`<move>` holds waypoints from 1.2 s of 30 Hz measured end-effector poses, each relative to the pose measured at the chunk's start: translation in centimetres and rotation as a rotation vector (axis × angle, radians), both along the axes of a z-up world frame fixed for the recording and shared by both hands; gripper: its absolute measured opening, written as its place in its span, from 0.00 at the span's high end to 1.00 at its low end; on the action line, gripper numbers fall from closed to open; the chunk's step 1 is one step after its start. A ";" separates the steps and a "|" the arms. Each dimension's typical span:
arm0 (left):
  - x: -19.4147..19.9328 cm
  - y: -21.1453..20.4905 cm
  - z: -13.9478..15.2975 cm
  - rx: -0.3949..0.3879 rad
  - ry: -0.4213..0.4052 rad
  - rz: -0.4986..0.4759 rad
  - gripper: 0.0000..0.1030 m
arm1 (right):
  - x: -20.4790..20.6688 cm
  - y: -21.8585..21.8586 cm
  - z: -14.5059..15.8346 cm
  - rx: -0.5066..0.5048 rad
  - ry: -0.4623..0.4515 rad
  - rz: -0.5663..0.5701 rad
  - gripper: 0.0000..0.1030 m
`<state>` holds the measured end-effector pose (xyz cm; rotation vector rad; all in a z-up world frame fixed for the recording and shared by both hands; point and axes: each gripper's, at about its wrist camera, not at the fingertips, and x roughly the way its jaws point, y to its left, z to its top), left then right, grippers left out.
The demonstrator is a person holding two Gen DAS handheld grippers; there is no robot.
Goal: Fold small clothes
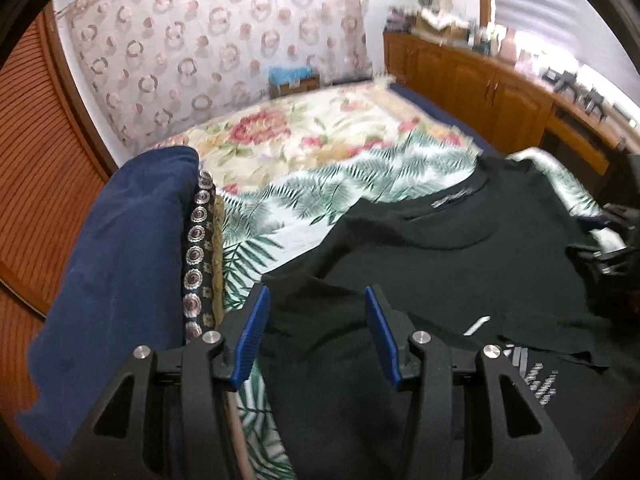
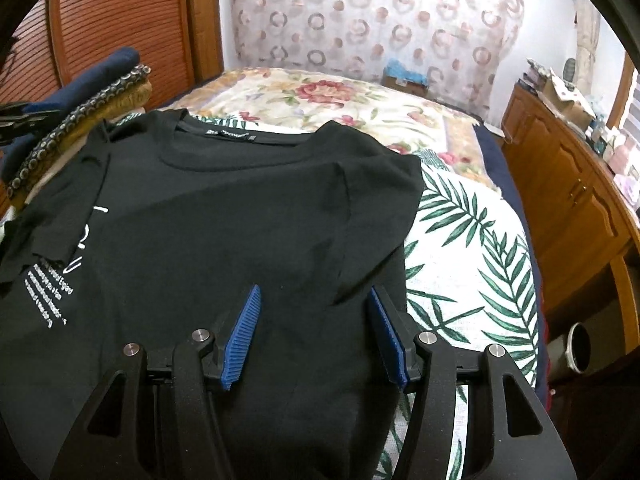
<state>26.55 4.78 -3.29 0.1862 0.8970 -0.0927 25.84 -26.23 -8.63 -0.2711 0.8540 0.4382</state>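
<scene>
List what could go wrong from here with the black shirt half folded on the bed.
1. The folded-in flap on the black T-shirt lies loose and wrinkled; a careless grab may undo it.
2. The stack of folded clothes sits close beside the left gripper; a sideways sweep could topple it.
3. The right gripper, open, might pinch the leaf-print sheet too.

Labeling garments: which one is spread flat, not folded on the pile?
The black T-shirt with white print, spread on the leaf-print sheet; the navy garment tops the pile.
</scene>
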 end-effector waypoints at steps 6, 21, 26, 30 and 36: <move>2.6 -0.3 -1.9 0.071 0.113 -0.008 0.53 | 0.2 -0.2 0.0 0.014 0.005 -0.001 0.44; 5.5 -0.1 -4.9 0.188 0.225 -0.018 0.57 | 0.2 0.1 -0.1 0.008 0.000 0.003 0.44; 5.6 0.1 -5.0 0.151 0.239 -0.045 0.72 | 0.2 0.1 -0.2 0.007 0.000 0.003 0.43; 5.3 0.3 -4.7 0.145 0.218 -0.058 0.93 | 0.2 0.0 -0.2 0.009 0.002 0.004 0.43; 3.3 1.7 -1.2 0.071 0.064 -0.024 0.95 | 0.2 -0.8 0.7 0.049 0.008 0.010 0.43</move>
